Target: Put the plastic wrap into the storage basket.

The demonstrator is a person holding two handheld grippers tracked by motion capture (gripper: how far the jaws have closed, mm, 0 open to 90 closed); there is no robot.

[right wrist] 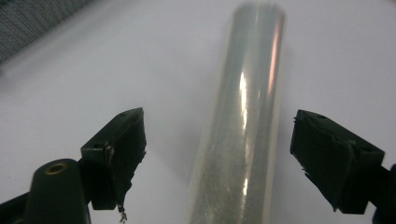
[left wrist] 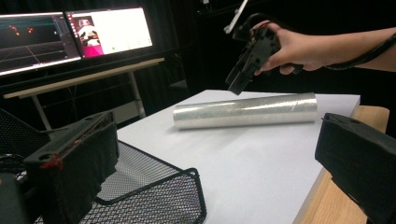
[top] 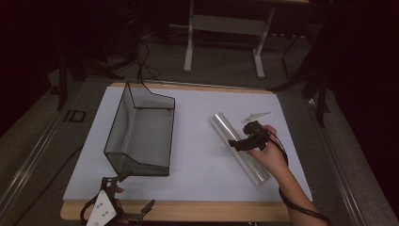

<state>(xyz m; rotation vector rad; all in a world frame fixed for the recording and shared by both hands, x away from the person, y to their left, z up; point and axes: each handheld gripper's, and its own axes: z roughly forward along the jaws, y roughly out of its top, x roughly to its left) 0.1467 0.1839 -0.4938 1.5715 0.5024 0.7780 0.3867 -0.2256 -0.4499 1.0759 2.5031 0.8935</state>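
Note:
A long roll of clear film (top: 240, 147) lies on the white sheet (top: 197, 155) at the right, running from back left to front right. My right gripper (top: 237, 143) hovers just over its middle, pointing down, jaws open and astride the roll without touching it. From the right gripper view the roll (right wrist: 243, 140) runs up between the two black pads (right wrist: 119, 154). The left gripper view shows the roll (left wrist: 245, 111) lying flat with the right gripper (left wrist: 236, 86) a little above it. My left gripper (top: 123, 190) rests at the table's front left edge, jaws wide open and empty.
A black wire-mesh tray (top: 141, 134) stands at the left of the sheet, and its corner (left wrist: 163, 196) is close before the left gripper. A wooden table edge (top: 188, 211) runs along the front. Two lit monitors (left wrist: 74, 35) stand beyond the table.

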